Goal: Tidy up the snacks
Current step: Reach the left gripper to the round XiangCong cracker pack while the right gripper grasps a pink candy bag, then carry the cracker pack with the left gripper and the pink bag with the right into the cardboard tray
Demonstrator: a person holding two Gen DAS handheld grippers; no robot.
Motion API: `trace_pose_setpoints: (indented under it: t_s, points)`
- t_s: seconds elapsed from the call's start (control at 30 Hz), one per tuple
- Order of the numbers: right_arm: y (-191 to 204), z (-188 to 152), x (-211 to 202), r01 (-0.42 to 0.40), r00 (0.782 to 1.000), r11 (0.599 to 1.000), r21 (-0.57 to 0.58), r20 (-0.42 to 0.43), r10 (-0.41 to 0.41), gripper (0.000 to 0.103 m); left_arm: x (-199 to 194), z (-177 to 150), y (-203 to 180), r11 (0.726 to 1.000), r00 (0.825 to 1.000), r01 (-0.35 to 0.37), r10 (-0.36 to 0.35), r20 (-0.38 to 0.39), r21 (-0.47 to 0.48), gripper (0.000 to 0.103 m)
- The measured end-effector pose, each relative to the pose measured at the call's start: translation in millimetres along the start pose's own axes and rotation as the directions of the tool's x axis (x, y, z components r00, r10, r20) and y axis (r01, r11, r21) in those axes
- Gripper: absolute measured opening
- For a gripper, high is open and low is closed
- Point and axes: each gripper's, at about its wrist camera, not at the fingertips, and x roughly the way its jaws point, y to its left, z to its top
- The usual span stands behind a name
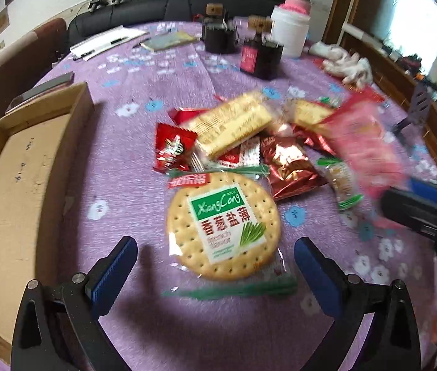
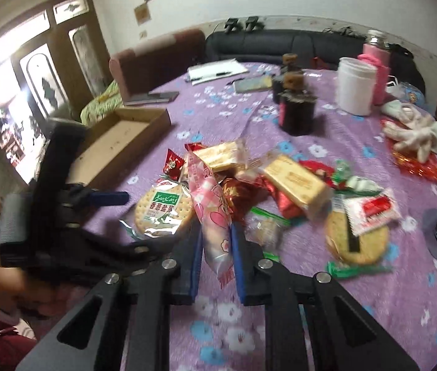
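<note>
A pile of wrapped snacks lies on the purple flowered tablecloth [image 1: 132, 167]. My left gripper [image 1: 215, 253] is open, its blue pads on either side of a round green-labelled cracker pack [image 1: 223, 225], not touching it. My right gripper [image 2: 217, 241] is shut on a long pink snack packet [image 2: 209, 207] and holds it up above the pile; that packet shows blurred in the left wrist view [image 1: 363, 142]. An open cardboard box [image 1: 17, 185] stands to the left, empty; it shows in the right wrist view [image 2: 125, 136] too.
Yellow wafer packs [image 1: 231, 123], red candy wrappers [image 1: 172, 151] and a second round cracker pack [image 2: 357, 238] lie in the pile. Dark jars [image 1: 261, 55], a white container [image 1: 289, 31], papers [image 1: 107, 41] and white gloves [image 2: 416, 136] stand at the far side.
</note>
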Motion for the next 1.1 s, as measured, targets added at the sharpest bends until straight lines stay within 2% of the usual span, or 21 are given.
trace_pose_setpoints:
  t_s: [0.03,0.1,0.2,0.27,0.3,0.53,0.73,0.87,1.1]
  points:
    - [1.1,-1.3,-5.3,0.002,1.0,1.0,-0.001,0.015,-0.002,0.017,5.2,0.6,-2.0,1.0,1.0,-0.002,0.002,-0.014,-0.002,0.102]
    - [2.3,-4.1,-13.6,0.002,0.999,1.0,0.002,0.033,-0.002,0.017,10.2,0.1,-8.8,0.998,0.998,-0.057,0.057,-0.006,0.013,0.103]
    - [3.9,-9.4,-21.0,-0.007,0.999,1.0,0.005,0.046,0.007,0.017,12.2,0.3,-9.4,0.997,0.997,-0.073,0.073,0.019,-0.002,0.103]
    - [4.0,-10.7,-21.7,-0.008,0.999,1.0,0.008,0.047,0.007,0.017,10.6,0.9,-8.0,0.997,0.996,-0.079,0.079,0.038,-0.009,0.094]
    - [3.7,-11.9,-22.4,-0.007,0.999,1.0,0.016,0.05,0.006,0.017,7.6,1.0,-8.1,0.997,0.996,-0.077,0.077,0.051,-0.008,0.08]
    - [2.4,-17.2,-31.8,-0.016,0.997,0.998,0.064,0.074,0.011,0.017,-4.7,-10.4,-7.0,0.997,0.995,-0.073,0.074,0.07,-0.01,0.08]
    - [8.4,-15.4,-46.8,-0.012,0.995,0.997,0.08,0.103,0.003,0.017,-48.9,-21.1,-5.8,0.995,0.981,-0.096,0.097,0.17,-0.013,0.08]
    - [20.0,-8.4,-48.5,-0.036,0.994,0.996,0.08,0.106,0.027,0.017,-83.3,-26.2,17.5,0.991,0.964,-0.12,0.13,0.232,-0.053,0.08]
    - [64.6,7.8,-33.5,-0.106,0.99,0.994,0.037,0.098,0.102,0.017,-118.4,-35.4,73.7,0.977,0.939,-0.166,0.199,0.282,-0.136,0.08]
